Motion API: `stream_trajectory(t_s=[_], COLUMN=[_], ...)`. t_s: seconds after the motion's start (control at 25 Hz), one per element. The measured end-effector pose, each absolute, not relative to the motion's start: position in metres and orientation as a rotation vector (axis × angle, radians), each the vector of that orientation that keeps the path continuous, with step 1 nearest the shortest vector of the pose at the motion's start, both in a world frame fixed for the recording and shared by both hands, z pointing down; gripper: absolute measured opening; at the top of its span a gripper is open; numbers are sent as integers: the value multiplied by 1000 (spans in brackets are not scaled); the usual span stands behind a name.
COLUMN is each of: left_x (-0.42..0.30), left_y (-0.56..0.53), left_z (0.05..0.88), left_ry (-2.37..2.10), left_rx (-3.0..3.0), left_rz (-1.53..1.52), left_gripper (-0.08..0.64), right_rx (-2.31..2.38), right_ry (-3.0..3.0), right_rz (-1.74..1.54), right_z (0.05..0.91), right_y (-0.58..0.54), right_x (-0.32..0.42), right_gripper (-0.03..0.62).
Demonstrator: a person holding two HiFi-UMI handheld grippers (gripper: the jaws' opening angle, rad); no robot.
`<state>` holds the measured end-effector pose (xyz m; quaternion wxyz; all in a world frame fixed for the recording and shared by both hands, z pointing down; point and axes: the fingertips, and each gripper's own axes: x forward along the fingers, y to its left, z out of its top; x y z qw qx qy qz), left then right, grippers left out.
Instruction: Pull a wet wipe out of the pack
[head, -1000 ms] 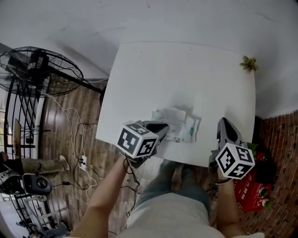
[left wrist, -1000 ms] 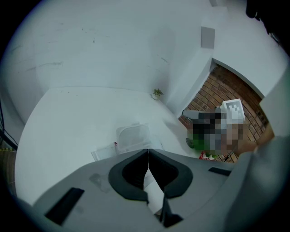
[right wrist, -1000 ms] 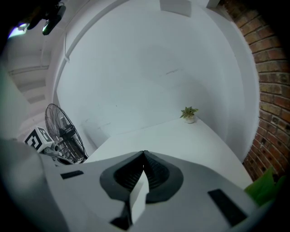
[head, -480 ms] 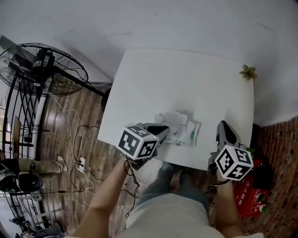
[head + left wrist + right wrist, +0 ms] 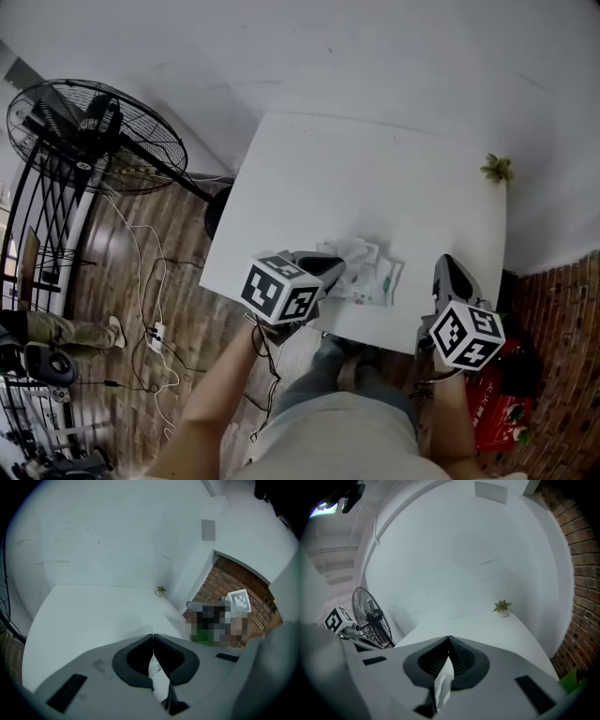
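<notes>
Head view: left claw [image 5: 336,267] grips wipe [image 5: 363,253]; fan [image 5: 94,141] nearby.

Table [image 5: 375,178]: plain white. Pack [image 5: 382,281]: white, green print. Wipe [image 5: 354,251]: white. Left gripper [image 5: 336,266] and right gripper [image 5: 447,262]: grey, black-and-white square-patterned cubes. Fan [image 5: 94,136]: black. Plant [image 5: 497,169]: green. Floor [image 5: 178,281]: brown wood grain.

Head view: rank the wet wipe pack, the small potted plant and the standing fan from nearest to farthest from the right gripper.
From the right gripper:
1. wet wipe pack, just to its left, near the front edge of the table.
2. potted plant, at the table's far right corner.
3. standing fan, far off past the table's left side.
</notes>
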<state>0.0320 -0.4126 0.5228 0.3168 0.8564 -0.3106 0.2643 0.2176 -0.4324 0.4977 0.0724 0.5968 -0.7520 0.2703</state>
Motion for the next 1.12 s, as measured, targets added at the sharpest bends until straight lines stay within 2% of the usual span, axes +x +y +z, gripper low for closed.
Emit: stream_trajectory(t_s=[0.32, 0.64, 0.84, 1.12], left_x=[31, 22, -7, -64], left_y=[-416, -434, -451, -467], left_z=[499, 443, 406, 365], left_ry=[-865, -1033, -1312, -1925], left_rx=[2304, 2448, 2499, 2341], left_rz=[610, 376, 139, -75], left_gripper=[14, 14, 14, 14], right_rx=[1781, 1771, 1776, 1840], right_ry=[-2289, -2327, -2355, -2385], right_rz=[759, 645, 545, 359], right_z=[482, 454, 430, 388], right_y=[-436, -448, -459, -473], right_x=[215, 215, 212, 204], right_gripper=[2, 2, 2, 2])
